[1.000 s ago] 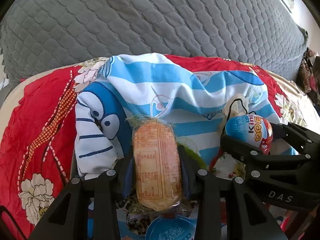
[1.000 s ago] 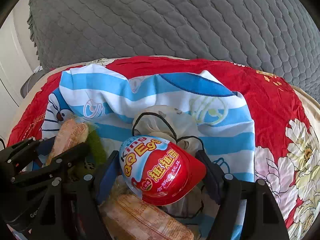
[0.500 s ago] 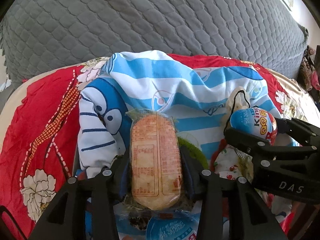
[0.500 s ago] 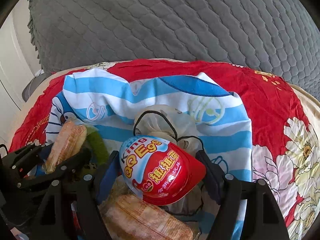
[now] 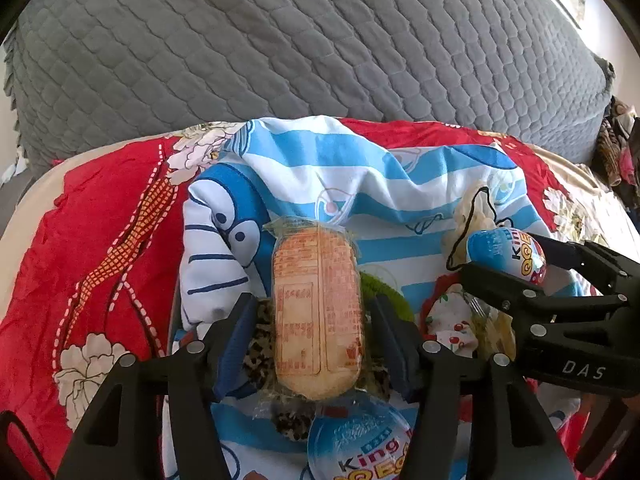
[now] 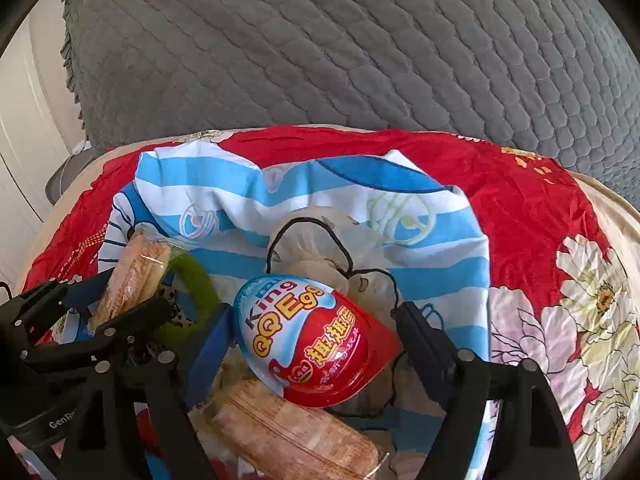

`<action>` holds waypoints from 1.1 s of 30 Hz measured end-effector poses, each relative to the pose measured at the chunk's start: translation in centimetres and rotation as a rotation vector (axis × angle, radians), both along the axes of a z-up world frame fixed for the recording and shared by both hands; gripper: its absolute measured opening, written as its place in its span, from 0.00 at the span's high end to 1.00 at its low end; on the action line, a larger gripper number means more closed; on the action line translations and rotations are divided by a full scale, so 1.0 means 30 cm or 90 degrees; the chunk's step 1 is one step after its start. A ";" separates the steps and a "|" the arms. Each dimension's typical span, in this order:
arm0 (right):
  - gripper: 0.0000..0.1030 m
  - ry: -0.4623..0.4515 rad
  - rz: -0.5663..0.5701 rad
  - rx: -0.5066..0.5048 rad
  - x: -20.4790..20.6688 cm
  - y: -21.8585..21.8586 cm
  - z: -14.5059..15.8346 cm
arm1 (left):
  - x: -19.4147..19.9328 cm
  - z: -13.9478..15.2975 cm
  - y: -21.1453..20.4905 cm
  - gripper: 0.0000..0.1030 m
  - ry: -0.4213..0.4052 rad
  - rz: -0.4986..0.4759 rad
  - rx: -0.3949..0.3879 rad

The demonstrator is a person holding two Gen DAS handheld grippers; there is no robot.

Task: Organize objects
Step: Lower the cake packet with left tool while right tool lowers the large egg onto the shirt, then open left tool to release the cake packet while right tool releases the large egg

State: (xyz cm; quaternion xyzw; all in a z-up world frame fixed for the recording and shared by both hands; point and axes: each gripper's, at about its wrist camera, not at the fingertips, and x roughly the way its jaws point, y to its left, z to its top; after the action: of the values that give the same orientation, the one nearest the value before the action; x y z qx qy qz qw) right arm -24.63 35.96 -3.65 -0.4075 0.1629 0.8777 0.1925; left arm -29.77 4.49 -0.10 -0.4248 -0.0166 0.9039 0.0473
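Grey quilted cover (image 5: 312, 48): fills the background.
Red floral bedspread (image 5: 80, 240): lies under everything.
Blue striped cartoon cloth (image 5: 320, 176): the snacks rest on it.
Wrapped biscuit pack (image 5: 318, 312): lies between the left hand-held gripper's (image 5: 316, 344) fingers, long axis pointing away along them.
Left hand-held gripper: jaws opening, half-wide; pads look just clear of the pack.
Egg-shaped snack (image 6: 312, 338): between the right hand-held gripper's (image 6: 316, 344) fingers, pointed end right.
Right hand-held gripper: jaws opening, wide; its right pad shows a gap.
Second egg (image 5: 360, 444): just below the left gripper.
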 end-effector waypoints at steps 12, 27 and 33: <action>0.07 0.020 -0.004 0.024 0.066 -0.038 0.047 | 0.049 0.035 -0.056 0.28 0.013 0.026 0.009; 0.02 0.027 0.012 0.049 0.162 -0.124 0.115 | 0.171 0.087 -0.059 0.26 0.011 0.033 0.009; 0.02 0.028 0.015 0.045 0.208 -0.165 0.138 | 0.239 0.118 -0.062 0.26 0.021 0.035 0.008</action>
State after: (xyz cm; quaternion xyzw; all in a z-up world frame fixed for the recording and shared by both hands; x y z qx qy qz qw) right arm -18.37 31.00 0.50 -0.3829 0.1311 0.8938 0.1931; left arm -22.59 2.64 3.44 -0.4090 -0.0330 0.9116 0.0254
